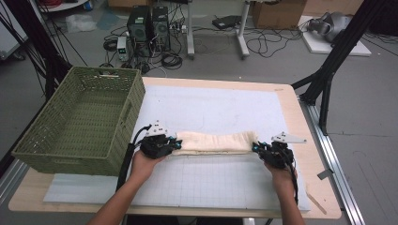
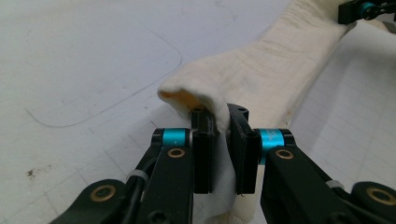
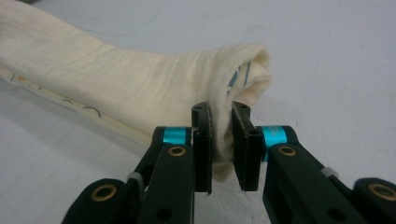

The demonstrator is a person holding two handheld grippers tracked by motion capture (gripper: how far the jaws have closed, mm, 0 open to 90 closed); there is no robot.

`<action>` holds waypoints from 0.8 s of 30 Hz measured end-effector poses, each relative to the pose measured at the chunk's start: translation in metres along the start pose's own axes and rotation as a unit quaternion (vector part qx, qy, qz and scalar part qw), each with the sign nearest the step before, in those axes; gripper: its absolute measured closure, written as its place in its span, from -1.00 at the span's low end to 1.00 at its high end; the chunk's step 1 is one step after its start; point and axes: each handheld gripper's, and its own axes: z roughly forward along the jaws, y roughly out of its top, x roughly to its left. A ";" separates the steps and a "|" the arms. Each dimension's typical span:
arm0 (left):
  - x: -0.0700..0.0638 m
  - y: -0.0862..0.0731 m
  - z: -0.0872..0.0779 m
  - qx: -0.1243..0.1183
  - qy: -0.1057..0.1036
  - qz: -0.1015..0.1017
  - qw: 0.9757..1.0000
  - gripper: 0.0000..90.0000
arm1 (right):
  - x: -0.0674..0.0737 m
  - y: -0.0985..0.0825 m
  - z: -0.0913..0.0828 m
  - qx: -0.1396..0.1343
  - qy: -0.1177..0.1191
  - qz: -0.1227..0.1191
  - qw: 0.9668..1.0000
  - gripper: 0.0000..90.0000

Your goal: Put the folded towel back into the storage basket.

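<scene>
Left tool [image 1: 176, 144]: pressed onto the left end of the cloth; in the left gripper view the jaws pinch a fold of fabric between the pads [image 2: 204, 154].
Right tool [image 1: 256, 147]: likewise pinching the cloth's right end, bunched layers caught between its jaws in the right gripper view.
Cream cloth [image 1: 213, 141]: folded into a long narrow strip, stretched between the two tools, lying across the white mat [image 1: 211, 178] about midway between the table's near and far edges.
Handling: judged light, soft and limp; it will sag in the middle if lifted, so hold both ends, gripping all layers at once.
Green woven basket [image 1: 80, 122]: at the table's left edge, well apart from the cloth.
</scene>
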 end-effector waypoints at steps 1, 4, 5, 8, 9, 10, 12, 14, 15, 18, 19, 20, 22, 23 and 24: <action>-0.001 0.001 -0.003 -0.006 -0.002 0.000 1.000 0.79 | 0.001 0.001 -0.002 -0.008 0.002 -0.003 1.000 0.77; -0.003 0.001 -0.013 -0.021 -0.007 0.000 1.000 0.79 | 0.002 0.003 -0.005 -0.019 0.010 -0.015 1.000 0.77; -0.003 0.001 -0.015 -0.025 -0.009 0.003 1.000 0.79 | 0.003 0.003 -0.006 -0.021 0.012 -0.016 1.000 0.77; -0.005 0.001 -0.020 -0.030 -0.012 0.008 0.999 0.79 | 0.004 0.005 -0.008 -0.031 0.016 -0.024 0.999 0.78; -0.007 0.001 -0.024 -0.037 -0.013 0.009 0.999 0.79 | 0.005 0.005 -0.009 -0.032 0.018 -0.024 0.999 0.78; -0.007 0.001 -0.024 -0.037 -0.013 0.009 0.999 0.79 | 0.005 0.005 -0.009 -0.032 0.018 -0.024 0.999 0.78; -0.009 0.002 -0.031 -0.046 -0.015 0.011 0.999 0.79 | 0.007 0.008 -0.011 -0.039 0.022 -0.028 0.999 0.78; -0.009 0.003 -0.036 -0.052 -0.020 0.011 0.998 0.79 | 0.009 0.010 -0.013 -0.048 0.025 -0.032 0.998 0.78; -0.009 0.003 -0.036 -0.052 -0.020 0.011 0.998 0.80 | 0.010 0.011 -0.014 -0.052 0.027 -0.034 0.998 0.78; -0.011 0.002 -0.046 -0.062 -0.018 0.014 0.998 0.80 | 0.014 0.016 -0.017 -0.066 0.027 -0.047 0.996 0.79; -0.011 0.002 -0.046 -0.062 -0.018 0.014 0.998 0.80 | 0.015 0.018 -0.017 -0.069 0.027 -0.054 0.996 0.79; -0.012 0.003 -0.051 -0.067 -0.015 0.016 0.998 0.80 | 0.016 0.019 -0.017 -0.073 0.027 -0.063 0.995 0.79; -0.013 0.003 -0.053 -0.069 -0.013 0.018 0.997 0.80 | 0.020 0.023 -0.017 -0.075 0.026 -0.076 0.994 0.79; -0.013 0.003 -0.056 -0.071 -0.012 0.021 0.997 0.80 | 0.022 0.024 -0.017 -0.078 0.026 -0.079 0.993 0.79; -0.013 0.003 -0.059 -0.074 -0.012 0.021 0.997 0.80 | 0.023 0.026 -0.016 -0.082 0.029 -0.081 0.993 0.79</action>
